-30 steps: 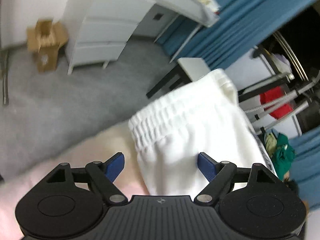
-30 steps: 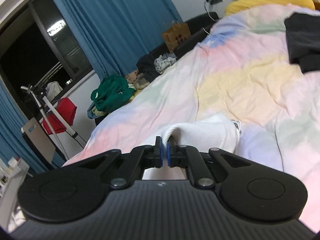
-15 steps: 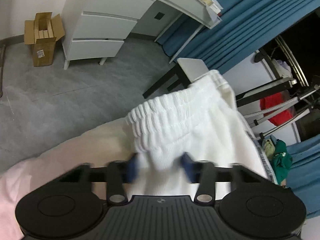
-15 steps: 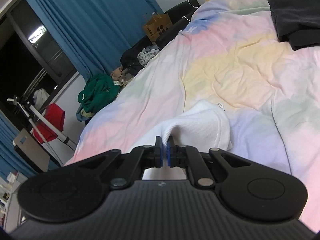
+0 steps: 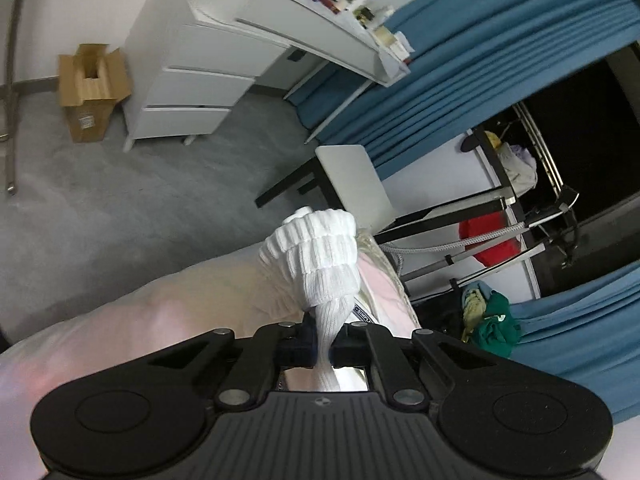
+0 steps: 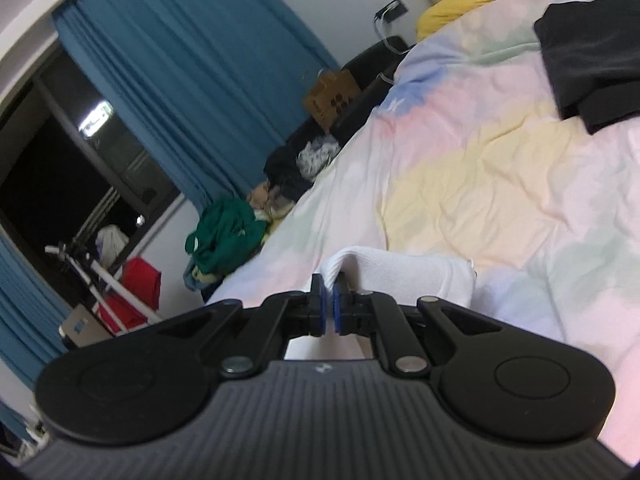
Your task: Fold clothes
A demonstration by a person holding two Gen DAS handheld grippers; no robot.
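both tongs clamped on the white garment: left tongs [image 5: 325, 344] pinch its ribbed waistband, right tongs [image 6: 329, 312] another edge. white garment [image 5: 320, 256] lifted off the bed [image 6: 500, 184]. next: spread it flat, then fold.

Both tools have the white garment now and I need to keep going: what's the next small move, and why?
Probably draw the two tools apart to stretch the fabric flat. The left tool pinches a bunched ribbed edge of the white garment; the right tool grips another fold, and the cloth between sags crumpled on the pastel bedspread.
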